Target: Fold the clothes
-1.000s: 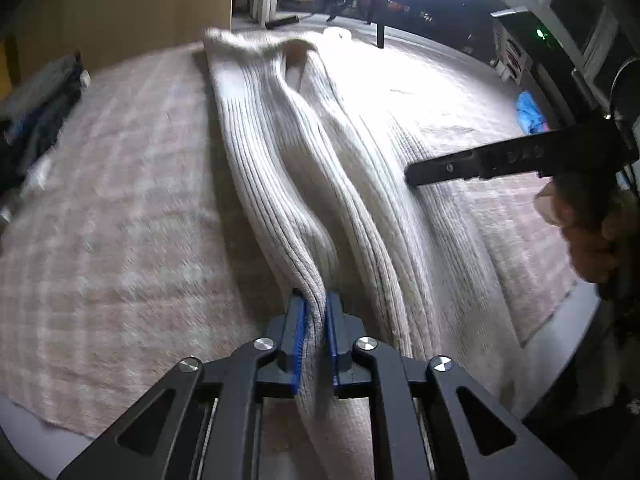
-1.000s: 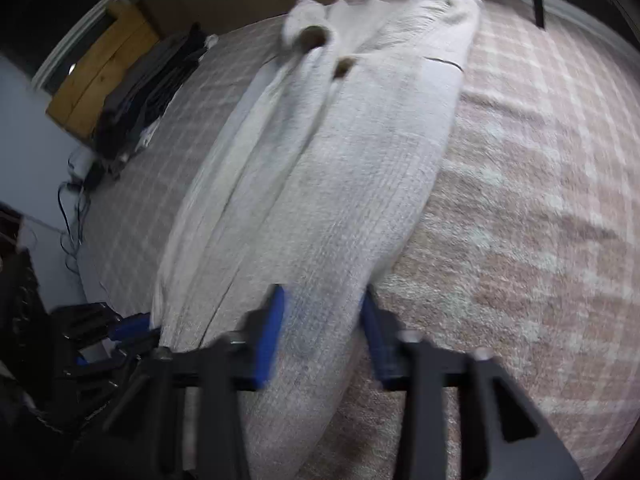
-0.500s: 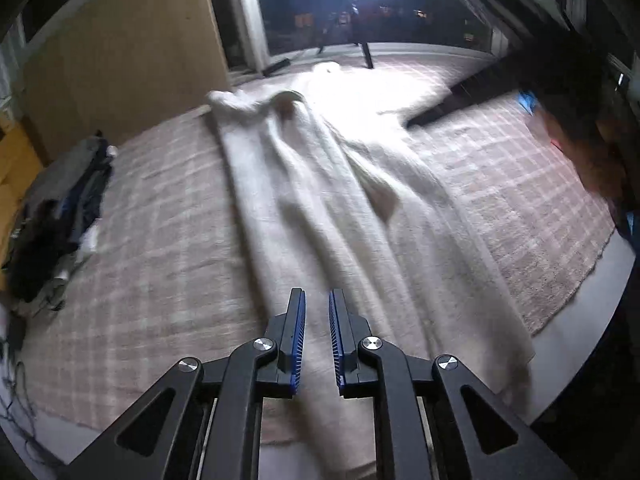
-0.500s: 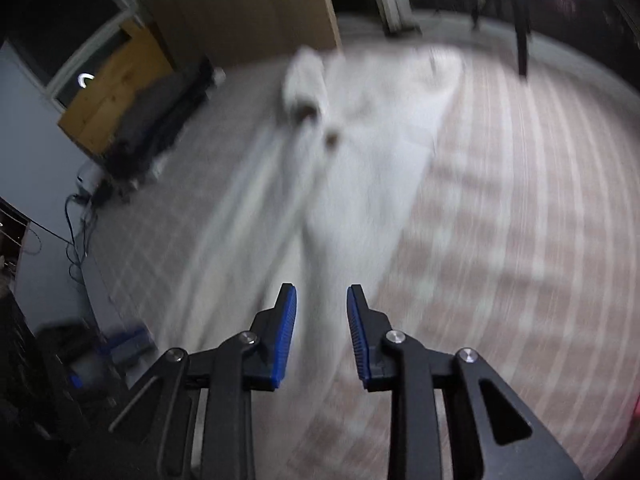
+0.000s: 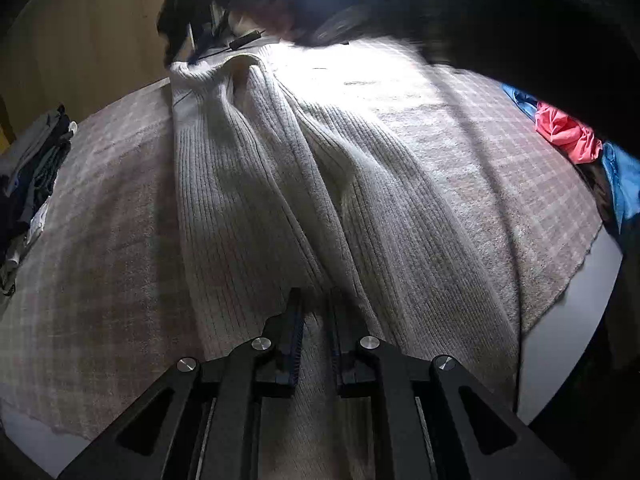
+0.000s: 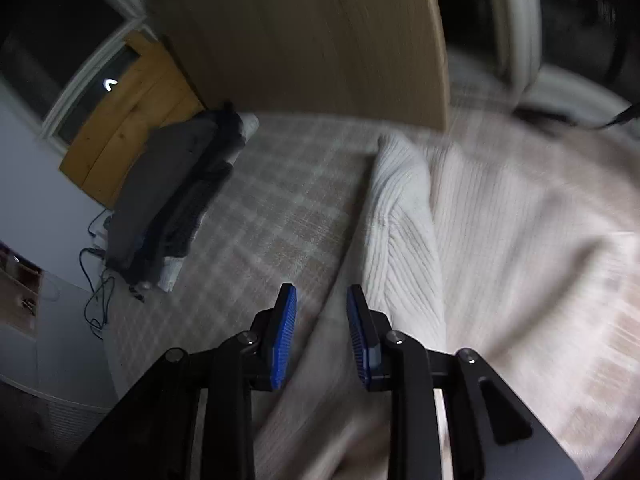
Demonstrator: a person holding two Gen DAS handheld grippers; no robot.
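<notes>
I see the cream ribbed sweater (image 5: 304, 184) lying rumpled in long folds on the plaid blanket (image 5: 100, 240), stretching away ahead of my left tongs (image 5: 316, 300), which pinch its near fold. My right tongs (image 6: 320, 300) hover slightly parted, empty, above its left edge.

Cream ribbed knit garment (image 5: 280, 184), vertical rib lines; pale pink-beige plaid rug (image 5: 100, 240) with faint white check; black left gripper (image 5: 316, 308), blue ridged pads; black right gripper (image 6: 321, 304), brighter blue pads; dark grey-navy clothes pile (image 6: 176, 192); coral-pink cloth (image 5: 564, 132) beside blue cloth (image 5: 624, 184); light tan wood panel (image 6: 320, 36)
</notes>
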